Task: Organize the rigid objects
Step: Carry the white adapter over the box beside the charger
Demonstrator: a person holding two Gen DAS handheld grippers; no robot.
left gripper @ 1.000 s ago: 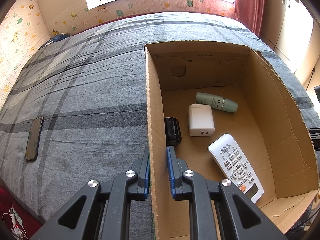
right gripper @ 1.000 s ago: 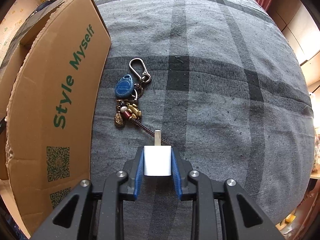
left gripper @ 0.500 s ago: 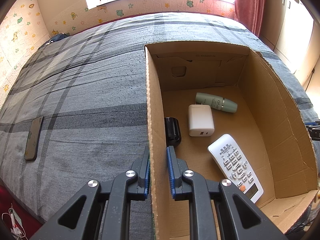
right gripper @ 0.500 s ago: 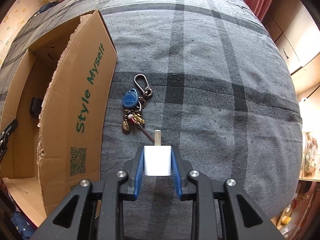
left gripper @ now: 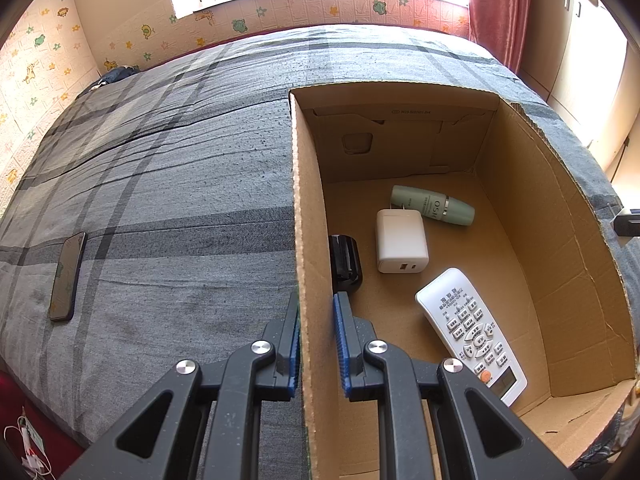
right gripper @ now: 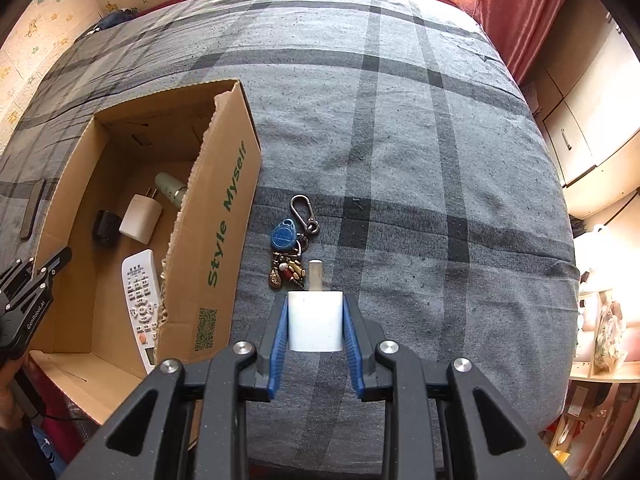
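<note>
The left hand-held gripper (left gripper: 316, 320) pinches the wall of a box (left gripper: 306, 216) on the bed (left gripper: 180, 168). The right hand-held gripper (right gripper: 316, 322) holds a white plug (right gripper: 316, 320) above keys (right gripper: 290, 252).

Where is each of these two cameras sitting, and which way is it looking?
Left wrist: on the left gripper, looking down along fingers clamped on the cardboard box wall, into the box.
Right wrist: on the right gripper, above the bed, looking down past the white charger in its fingers at the keys; a hand shows bottom left.
Shared: box, remote, bed.
</note>
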